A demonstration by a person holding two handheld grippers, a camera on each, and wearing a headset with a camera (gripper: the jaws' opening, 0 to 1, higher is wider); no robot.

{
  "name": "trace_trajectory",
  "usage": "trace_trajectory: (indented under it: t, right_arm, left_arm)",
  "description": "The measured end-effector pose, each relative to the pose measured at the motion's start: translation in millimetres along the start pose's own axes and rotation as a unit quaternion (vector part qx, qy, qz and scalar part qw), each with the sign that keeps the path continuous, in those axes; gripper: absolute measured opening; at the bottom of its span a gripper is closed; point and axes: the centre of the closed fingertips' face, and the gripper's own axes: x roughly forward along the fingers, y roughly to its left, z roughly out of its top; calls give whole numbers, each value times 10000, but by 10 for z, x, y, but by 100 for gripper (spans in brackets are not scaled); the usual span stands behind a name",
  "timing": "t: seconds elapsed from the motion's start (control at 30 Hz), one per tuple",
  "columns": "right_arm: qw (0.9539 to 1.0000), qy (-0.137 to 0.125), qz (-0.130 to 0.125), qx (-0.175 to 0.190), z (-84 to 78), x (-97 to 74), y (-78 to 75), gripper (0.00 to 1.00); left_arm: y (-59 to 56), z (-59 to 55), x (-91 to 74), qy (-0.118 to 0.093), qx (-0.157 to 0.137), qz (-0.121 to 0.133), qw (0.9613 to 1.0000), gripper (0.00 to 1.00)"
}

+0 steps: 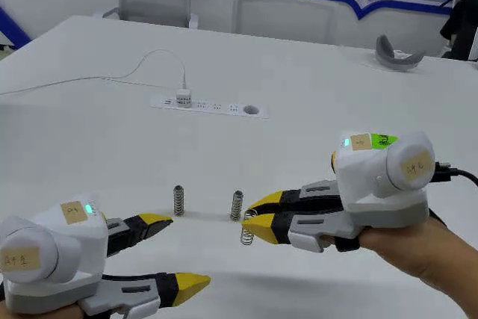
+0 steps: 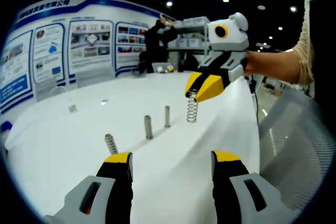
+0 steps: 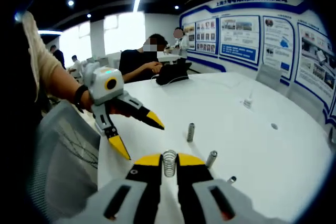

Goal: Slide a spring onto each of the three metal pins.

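We see the right gripper (image 1: 255,214) with its jaws closed on a spring (image 2: 192,108), pinched near its top coils so the rest hangs below the yellow tips, its long axis roughly upright over the white table (image 1: 314,87). Two of the pins look finished: the near sprung pin (image 2: 111,144) and the middle sprung pin (image 2: 148,127) each stand with a coil around them. The bare pin (image 2: 167,116) is the last in the row, and it stands just beside the held spring. In the left gripper view the pin is to the left of the hanging coil, the two close but apart. That is the relation the coming move turns on, in our judgement: pin and spring both stand near vertical, so the axes agree, and what is left is to bring the spring's lower end above the pin's top and sideways onto its line before lowering. We cannot tell from these views whether the lower end is higher than the pin's top. The right gripper is plainly the nearer one to the bare pin; the left gripper (image 1: 181,250) hovers at the other end of the row with its jaws apart and nothing between them — near the near sprung pin, not touching it. We would judge the task two-thirds done
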Motion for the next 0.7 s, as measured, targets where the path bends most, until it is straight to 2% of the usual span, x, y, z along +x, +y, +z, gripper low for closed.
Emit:
trace_trajectory:
  t: [0.4, 0.7]
  right_arm:
    - [9994, -88, -344, 57, 39, -142, -256, 12]
    - [9956, -170, -913, 128, 88, -260, -636, 12]
  left_arm:
    - [47, -52, -74, -13, -98, 155, 9998, 65]
    - [51, -66, -105, -3, -137, 200, 9997, 67]
